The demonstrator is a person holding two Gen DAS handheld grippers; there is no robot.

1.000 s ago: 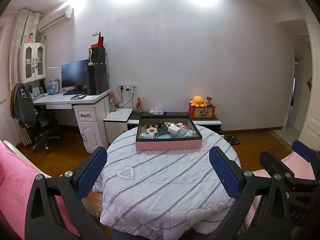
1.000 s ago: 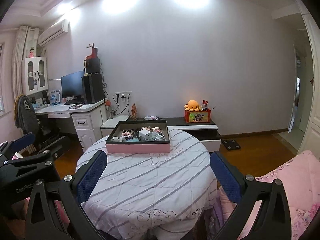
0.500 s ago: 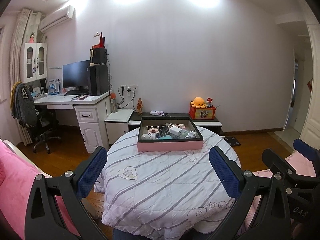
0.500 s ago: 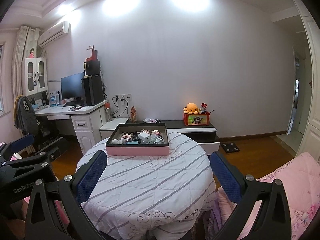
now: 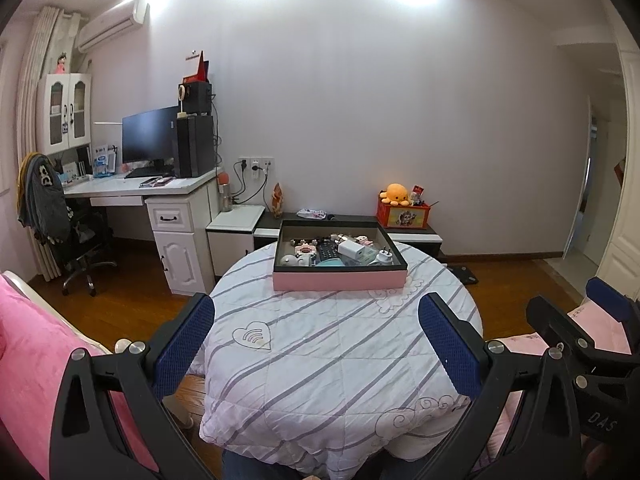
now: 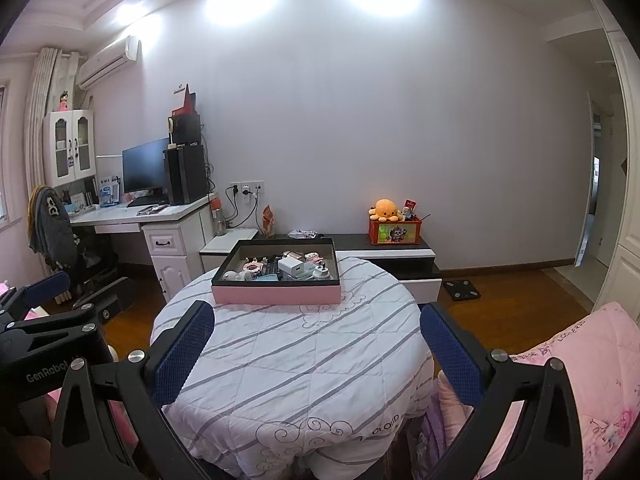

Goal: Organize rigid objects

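Sitting at twelve o'clock on the quilted round surface [image 5: 320,352], the pink-walled tray [image 5: 340,278] holds small hard pieces. A white charger block [image 5: 352,249] looks light, stiff and smooth; pinch its flat sides. Left hand-held gripper [image 5: 316,344] and right hand-held gripper [image 6: 318,346] both gape wide, empty, well short.

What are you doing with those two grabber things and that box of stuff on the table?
A person is holding a left gripper and a right gripper, both open with nothing between the fingers. They hover over the near side of the round table with the striped cover. At the far side sits a pink tray full of small things, like a white charger and a plug. Nothing has been picked up yet.
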